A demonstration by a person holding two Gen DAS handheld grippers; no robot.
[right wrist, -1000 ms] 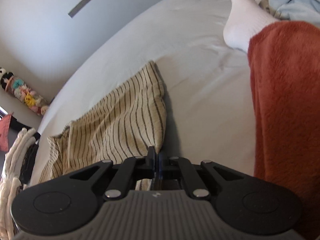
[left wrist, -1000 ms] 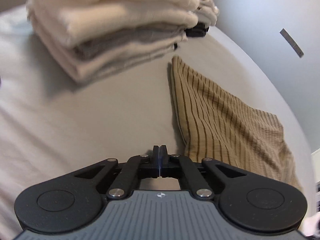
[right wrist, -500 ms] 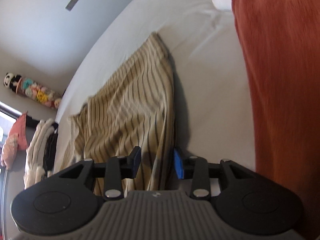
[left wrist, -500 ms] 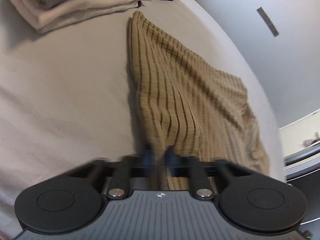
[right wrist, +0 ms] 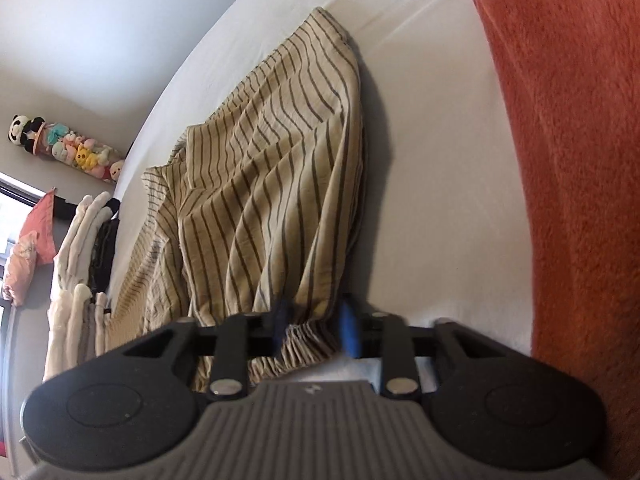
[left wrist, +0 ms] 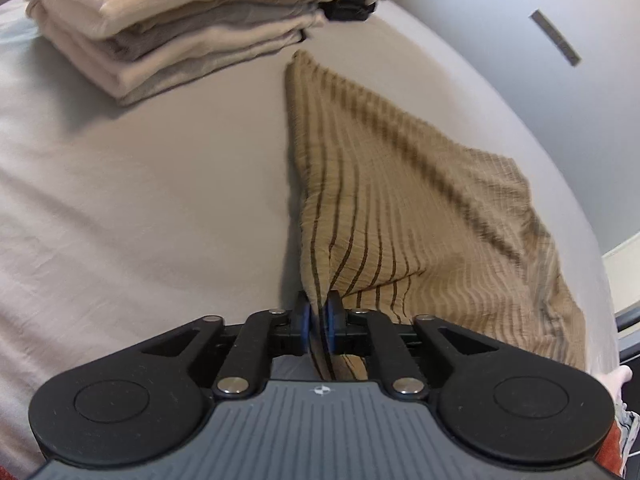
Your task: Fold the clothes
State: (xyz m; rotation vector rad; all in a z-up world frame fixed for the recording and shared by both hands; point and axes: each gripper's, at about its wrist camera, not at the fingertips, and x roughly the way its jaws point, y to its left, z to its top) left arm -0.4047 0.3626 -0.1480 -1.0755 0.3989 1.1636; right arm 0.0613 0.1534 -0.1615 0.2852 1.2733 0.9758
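**laundry_lurker:** Checking on the striped tan cloth (left wrist: 400, 208). Any idea where exactly?

**foldbot_fan:** Spread on the bed (left wrist: 140, 200), pale sheet underneath. From the left wrist view, fanning out from the jaws at 6 o'clock up toward 12 and over to 3. Far corner stopping just short of the stack of folded cream clothes (left wrist: 180, 20) up at 11 o'clock. Looks tented up off the sheet near the jaws.

**laundry_lurker:** And the left gripper (left wrist: 316, 316)? Clenched or let go?

**foldbot_fan:** Jaws opening at this moment, but with a narrow fold of the cloth running right between the blue pads and touching both. So: gripping the cloth edge, only a slim gap.

**laundry_lurker:** Same deal on the right gripper (right wrist: 316, 320)?

**foldbot_fan:** Not quite. Jaws closing there, blurred, standing wider. A gathered hem of the same cloth sitting between them. Can't see the 3 o'clock pad pressing on it, so calling it not yet clamped.

**laundry_lurker:** Anything else around on that side?

**foldbot_fan:** Orange fleece fabric (right wrist: 568, 160) filling the 3 o'clock side, lying on the bed beside the cloth, a strip of sheet between. Row of plush toys (right wrist: 68, 148) way off at 10 o'clock by the wall. Folded stack again at 9, at the far end of the cloth.
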